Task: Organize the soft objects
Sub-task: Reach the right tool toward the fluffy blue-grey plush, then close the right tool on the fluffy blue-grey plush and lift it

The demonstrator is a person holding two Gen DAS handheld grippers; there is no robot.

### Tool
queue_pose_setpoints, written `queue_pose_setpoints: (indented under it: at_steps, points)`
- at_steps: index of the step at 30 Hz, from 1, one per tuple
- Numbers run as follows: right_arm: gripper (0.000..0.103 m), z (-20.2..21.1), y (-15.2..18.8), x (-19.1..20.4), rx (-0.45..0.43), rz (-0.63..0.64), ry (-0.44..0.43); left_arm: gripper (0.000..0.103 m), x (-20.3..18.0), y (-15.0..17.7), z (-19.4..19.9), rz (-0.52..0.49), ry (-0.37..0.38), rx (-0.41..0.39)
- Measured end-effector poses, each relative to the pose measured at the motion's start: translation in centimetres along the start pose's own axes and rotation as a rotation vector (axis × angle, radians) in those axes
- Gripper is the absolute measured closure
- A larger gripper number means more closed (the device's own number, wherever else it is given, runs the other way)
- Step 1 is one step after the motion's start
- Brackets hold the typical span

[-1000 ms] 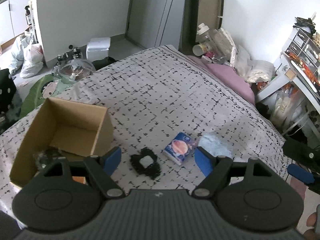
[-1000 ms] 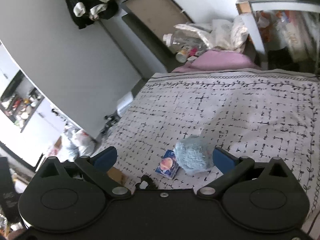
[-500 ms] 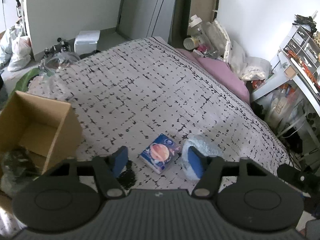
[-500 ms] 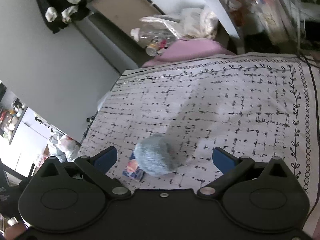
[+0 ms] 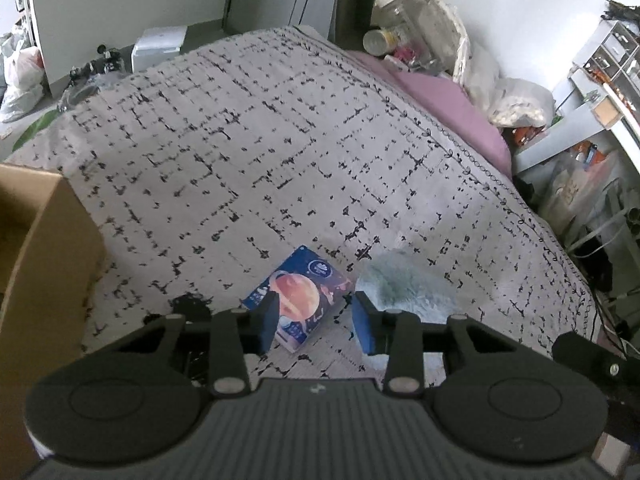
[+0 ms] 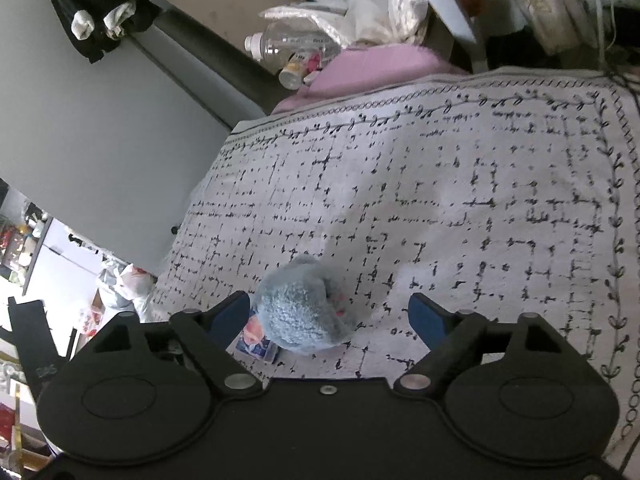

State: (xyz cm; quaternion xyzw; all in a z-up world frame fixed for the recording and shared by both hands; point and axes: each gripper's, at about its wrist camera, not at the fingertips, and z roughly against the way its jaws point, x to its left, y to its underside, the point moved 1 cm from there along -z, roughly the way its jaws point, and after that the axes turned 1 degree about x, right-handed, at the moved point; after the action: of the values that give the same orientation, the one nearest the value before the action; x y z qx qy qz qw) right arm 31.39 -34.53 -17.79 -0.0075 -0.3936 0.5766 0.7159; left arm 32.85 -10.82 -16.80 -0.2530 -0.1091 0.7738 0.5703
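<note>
Left wrist view: left gripper (image 5: 316,322), fingers closing around a blue tissue packet printed with an orange planet (image 5: 301,300), lower centre, pads not yet pressing. Fluffy pale-blue soft toy (image 5: 404,286) just right; brown cardboard box (image 5: 36,264) at left edge; patterned grey bedspread (image 5: 260,140) beyond. Right wrist view: right gripper (image 6: 328,320), fingers wide, closing, the toy (image 6: 304,312) between, unpressed.

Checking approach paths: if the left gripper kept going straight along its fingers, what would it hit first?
Most likely the tissue pack: it lies between the closing fingers of the left gripper, not yet pinched. The fluffy blue toy sits just right of that line.
</note>
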Motion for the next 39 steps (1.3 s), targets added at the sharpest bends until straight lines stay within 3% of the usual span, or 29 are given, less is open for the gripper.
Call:
queue_pose_setpoints:
  at_steps: [10,20,25,29,32,34,39]
  points:
    - [0.018,-2.1,-0.6,-1.0,0.035,-0.033,-0.013,0.063,-1.8,-0.5,-2.7,-0.047,0.03,0.047]
    - [0.018,-4.0,-0.9,-2.2,0.057,-0.066,-0.023,0.053,-3.2,-1.8,-4.7,-0.023,0.158,0.104]
    - [0.029,-5.1,-1.2,-3.1,0.071,-0.115,-0.036,0.053,-3.6,-1.6,-6.0,0.016,0.204,0.133]
    - [0.034,-5.5,-1.4,-3.9,0.072,-0.166,-0.049,0.054,-4.0,-1.6,-6.4,0.024,0.222,0.113]
    - [0.035,-5.6,-1.4,-4.6,0.065,-0.207,-0.058,0.058,-4.2,-1.4,-6.9,0.049,0.276,0.137]
    - [0.035,-5.6,-1.5,-5.0,0.059,-0.24,-0.06,0.069,-4.4,-1.1,-7.0,0.054,0.287,0.142]
    - [0.035,-6.0,-1.3,-6.1,0.066,-0.32,-0.063,0.08,-5.0,-0.4,-6.5,0.034,0.3,0.138]
